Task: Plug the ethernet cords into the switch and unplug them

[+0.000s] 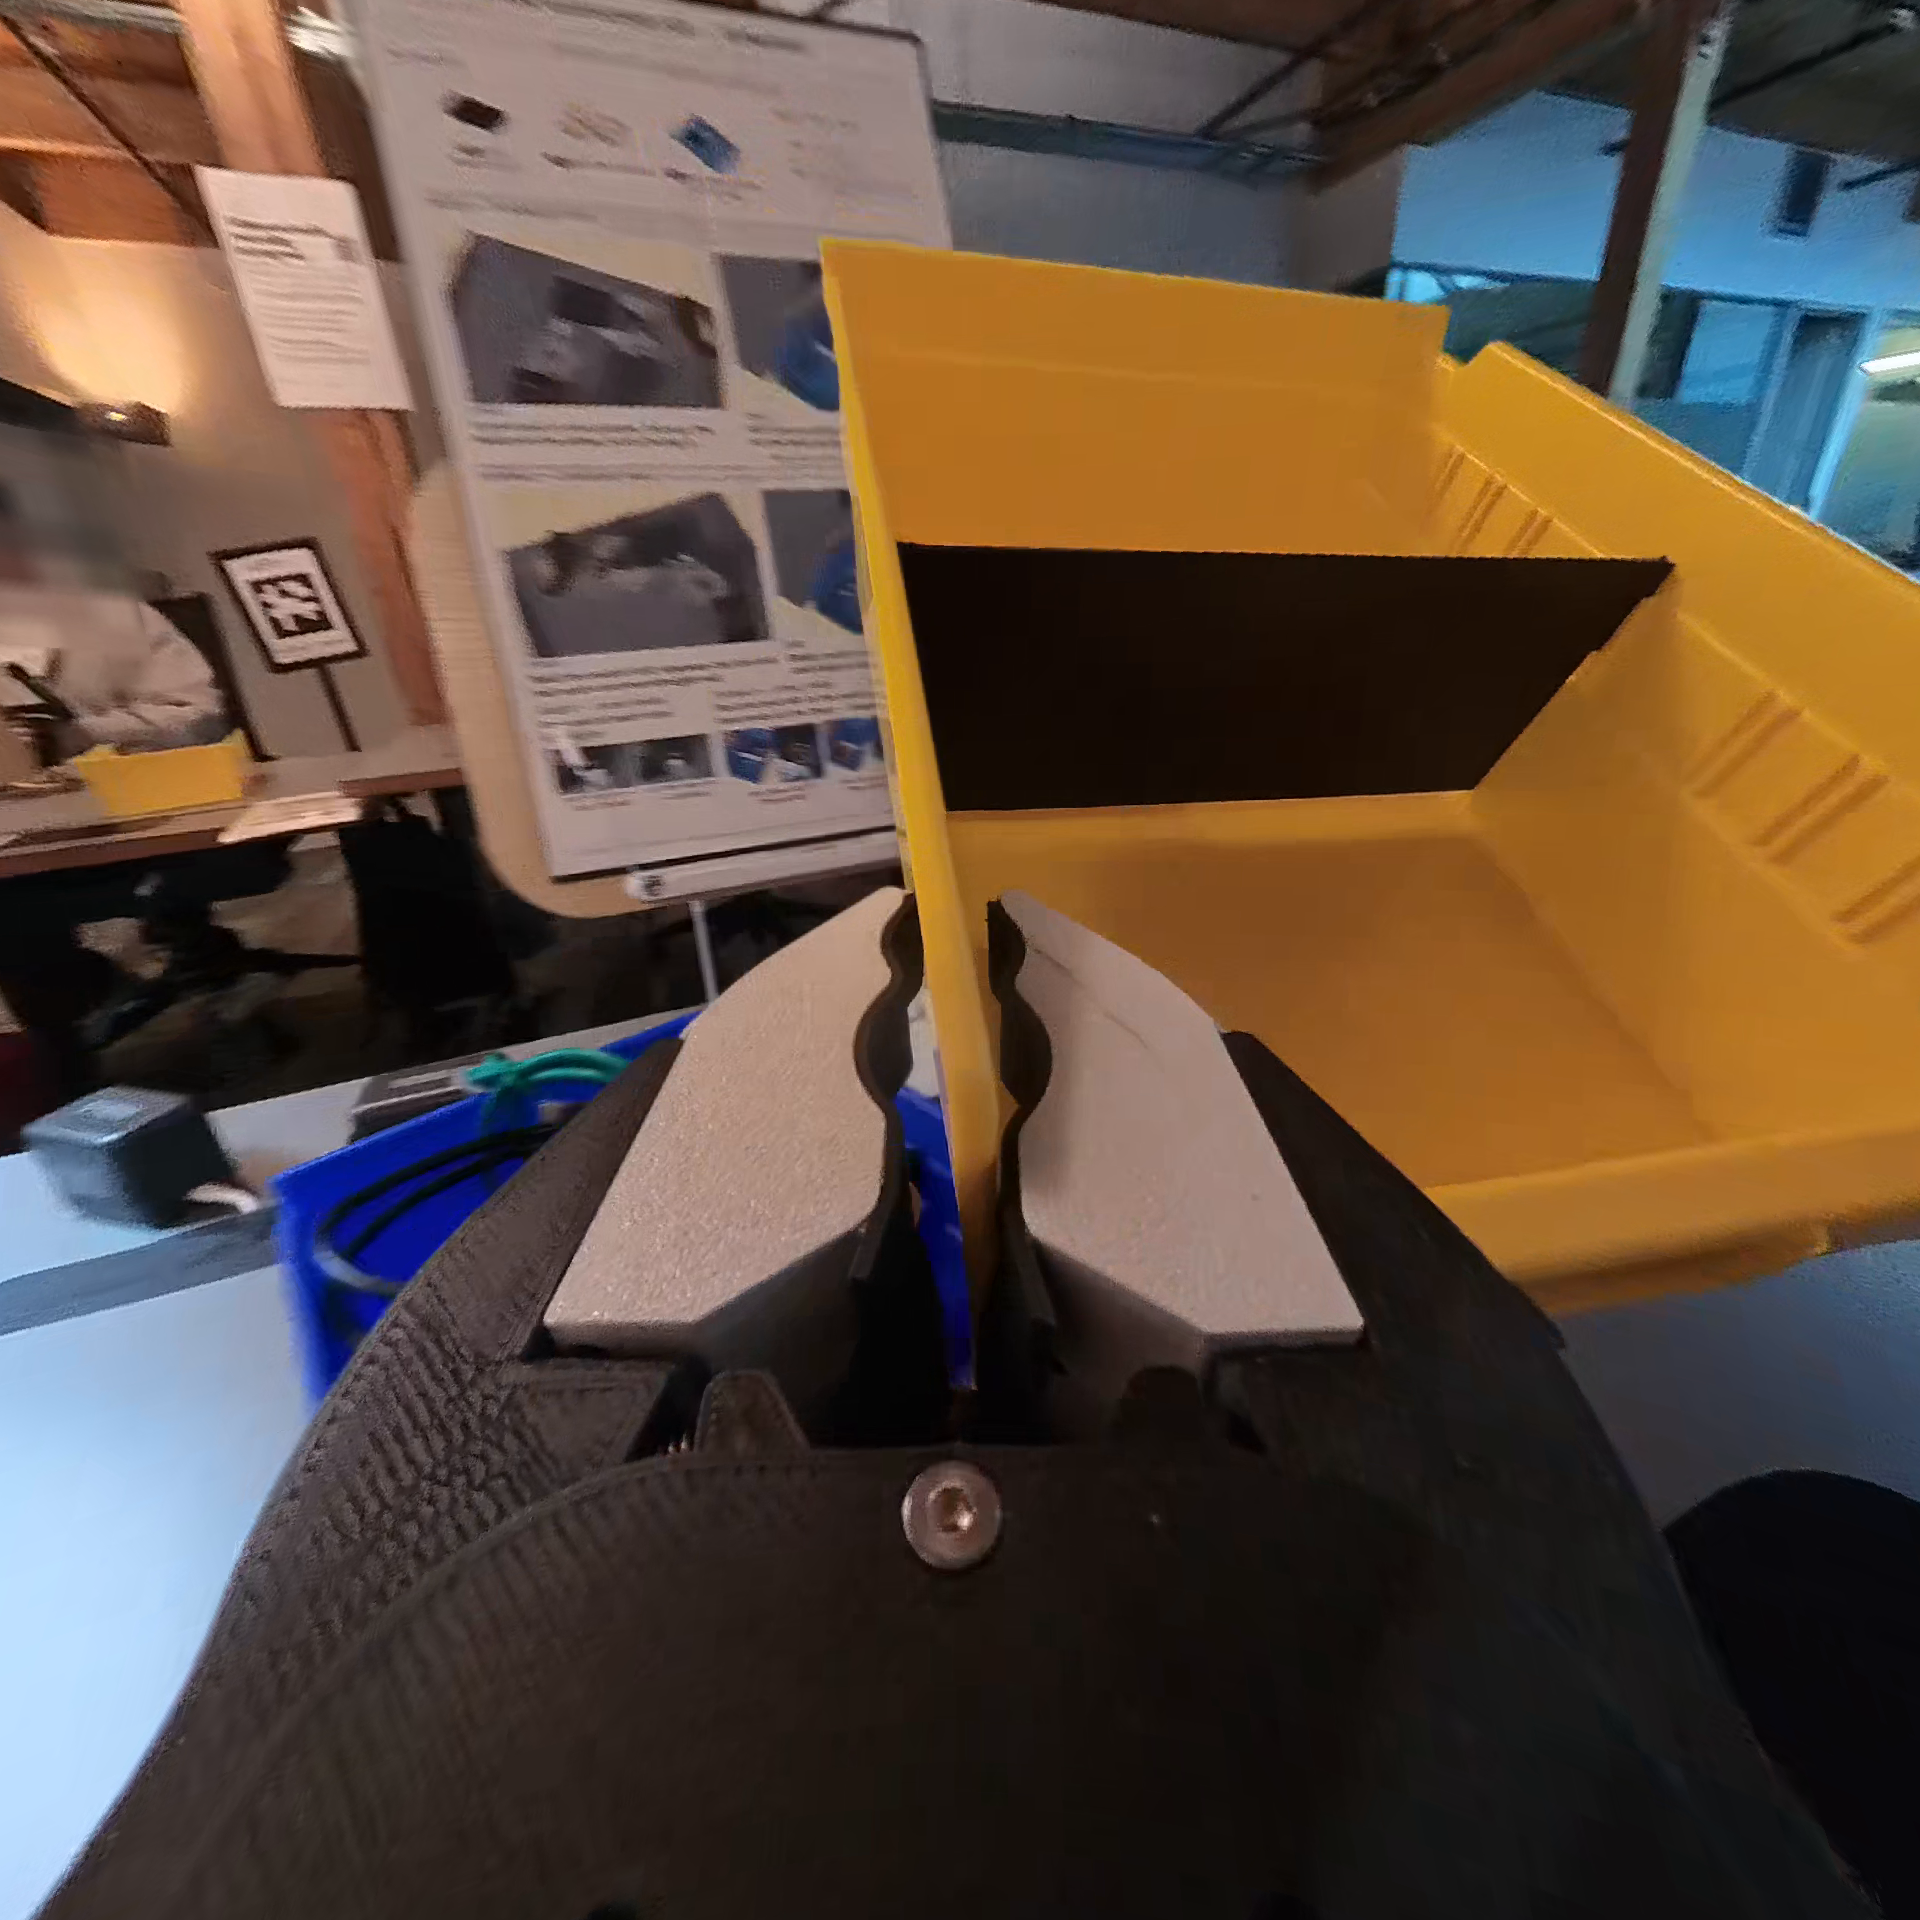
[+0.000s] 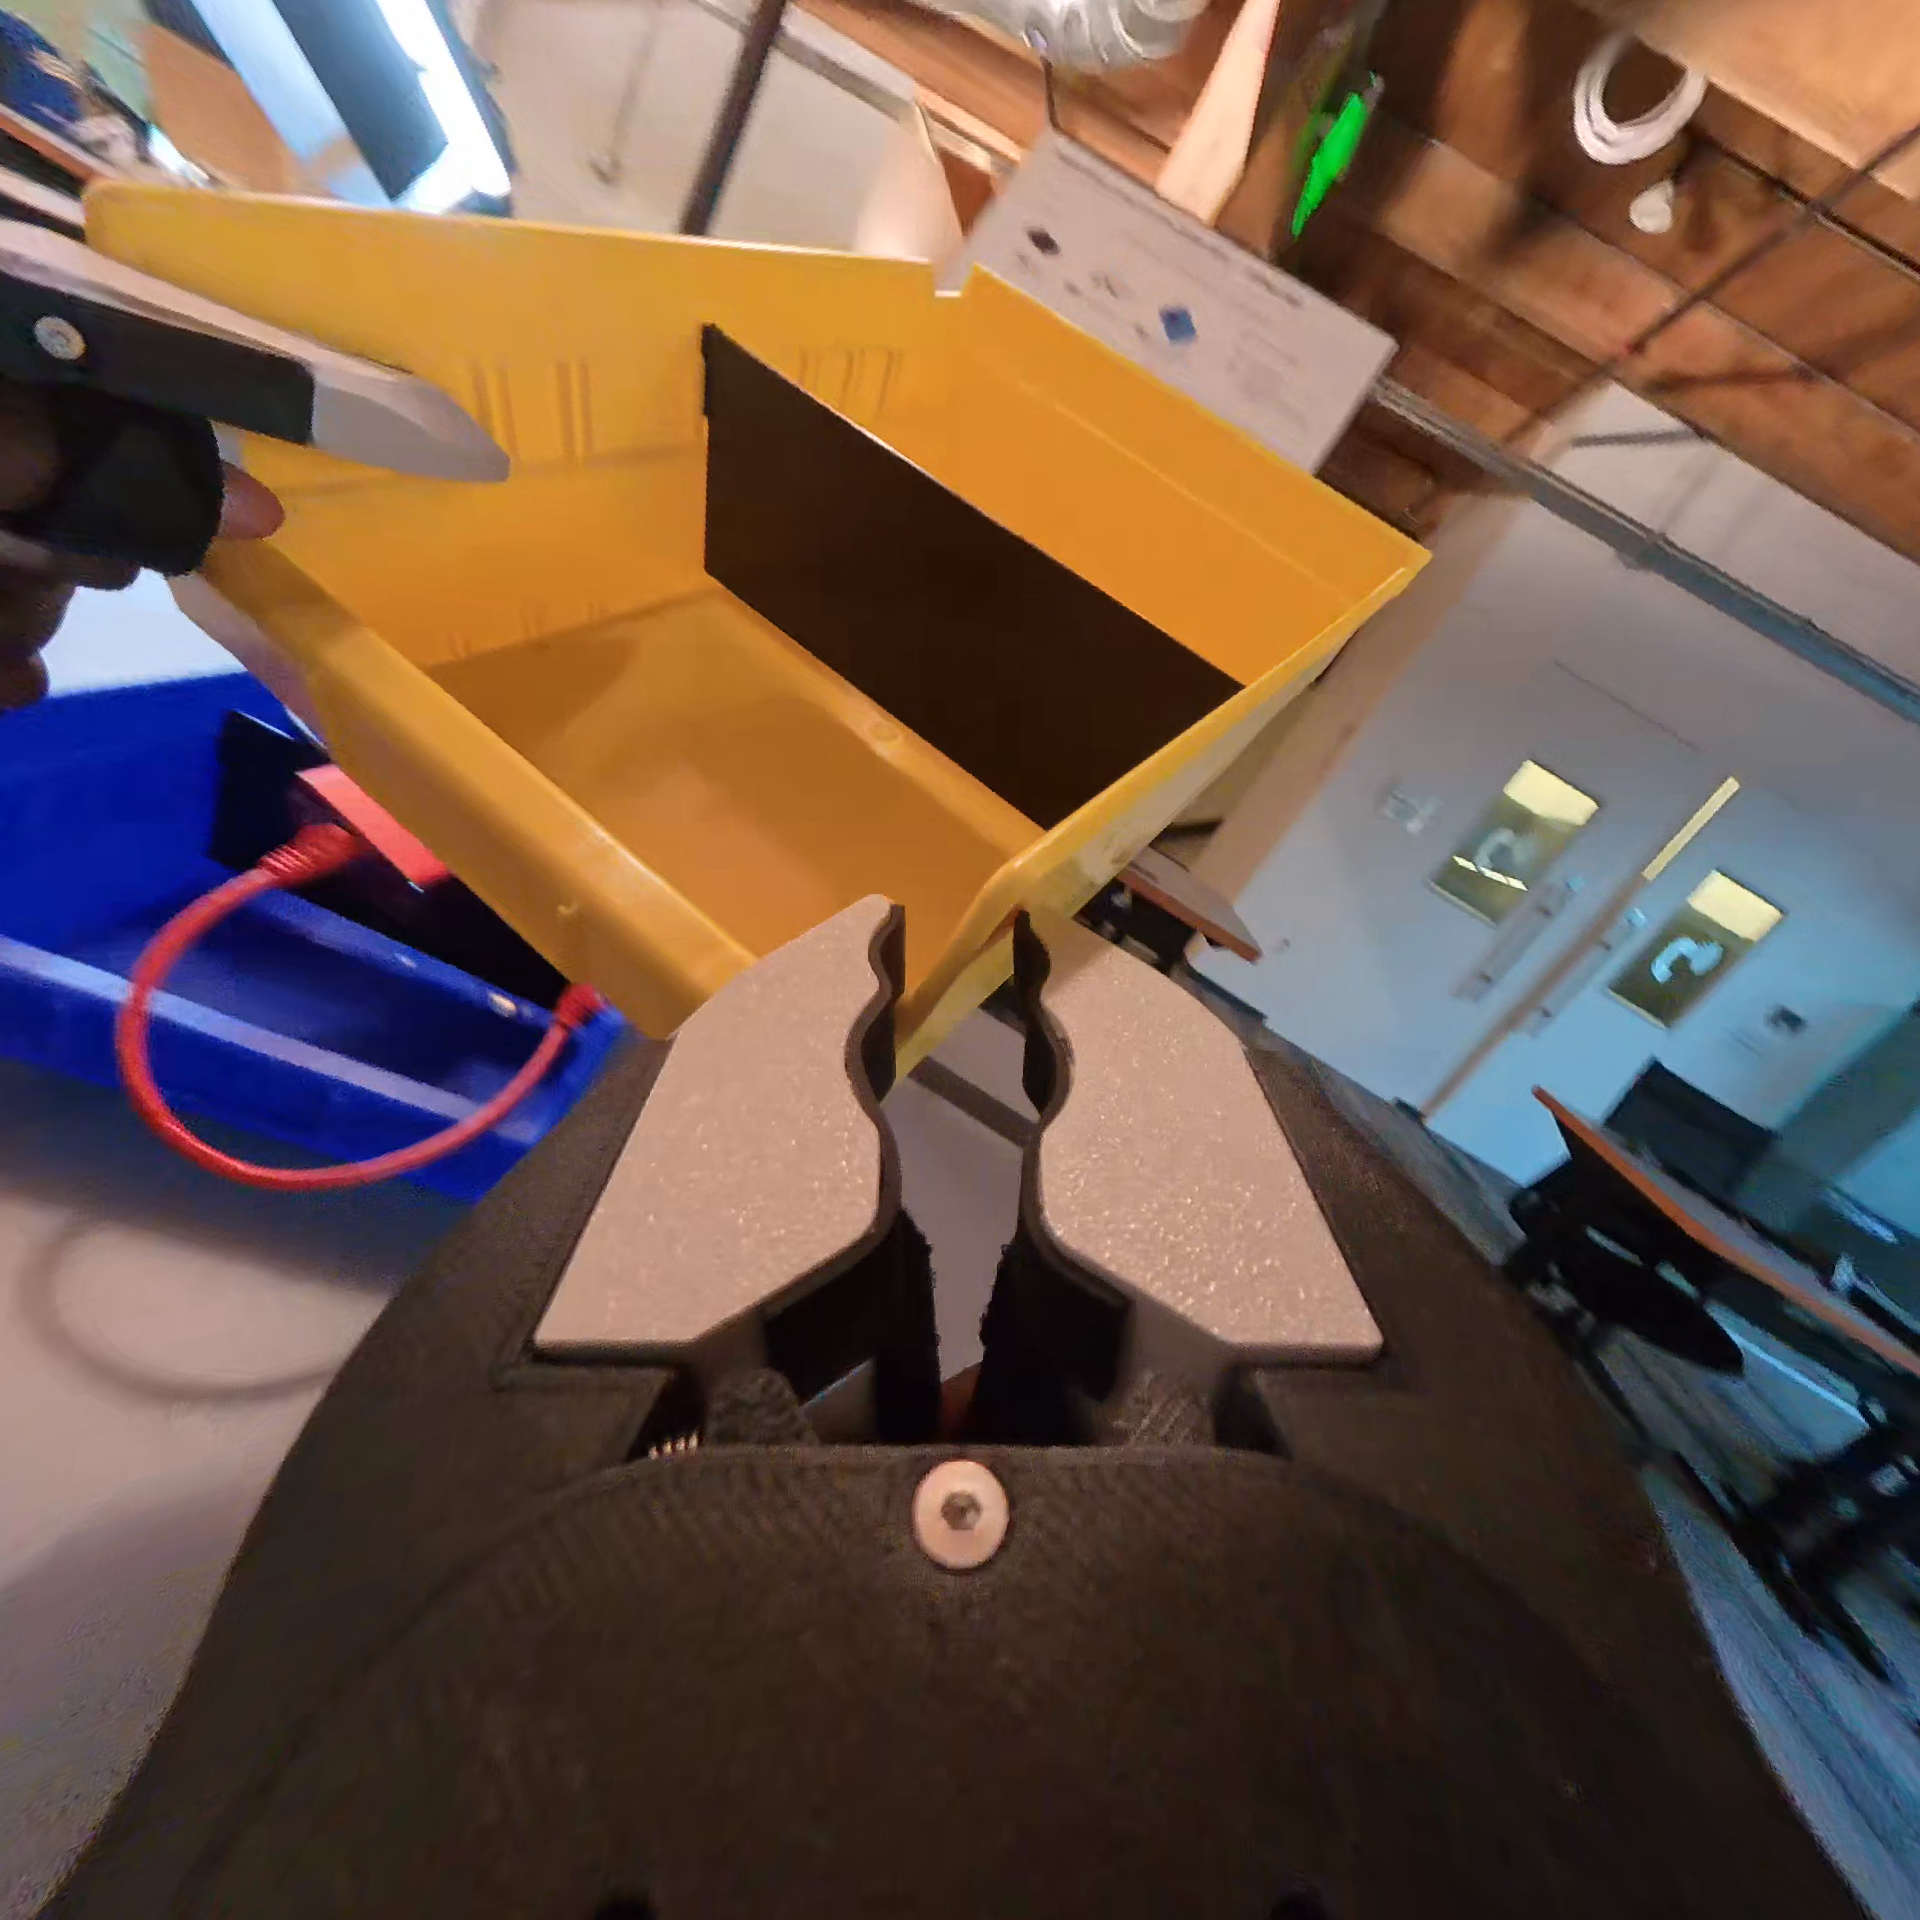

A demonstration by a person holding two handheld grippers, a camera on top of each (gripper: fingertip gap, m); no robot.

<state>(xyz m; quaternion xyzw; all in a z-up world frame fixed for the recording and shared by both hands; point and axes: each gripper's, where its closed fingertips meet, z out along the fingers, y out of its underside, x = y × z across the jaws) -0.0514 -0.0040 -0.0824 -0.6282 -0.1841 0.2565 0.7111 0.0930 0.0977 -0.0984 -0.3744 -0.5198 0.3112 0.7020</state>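
Wooden beams and a white instruction poster point(image 1: 665, 447) fill the blurred room behind me; its writing is too smeared to read. Out from my left claw point(image 1: 954, 925): it is pinching one side wall of a yellow bin point(image 1: 1299, 997), held tilted above the pale surface point(image 1: 114, 1455). My right claw point(image 2: 958, 940) nips the rim of the opposite wall. A black divider point(image 2: 935, 592) crosses the bin, and the near compartment is bare. Beyond it, low on my left, sits a blue bin point(image 2: 312, 1018). From it a red ethernet cord point(image 2: 208, 1081) loops over the edge, one plug by a dark box inside that I cannot identify. Green and black cords point(image 1: 520, 1081) lie in the blue bin too. The yellow bin blocks my view past it.
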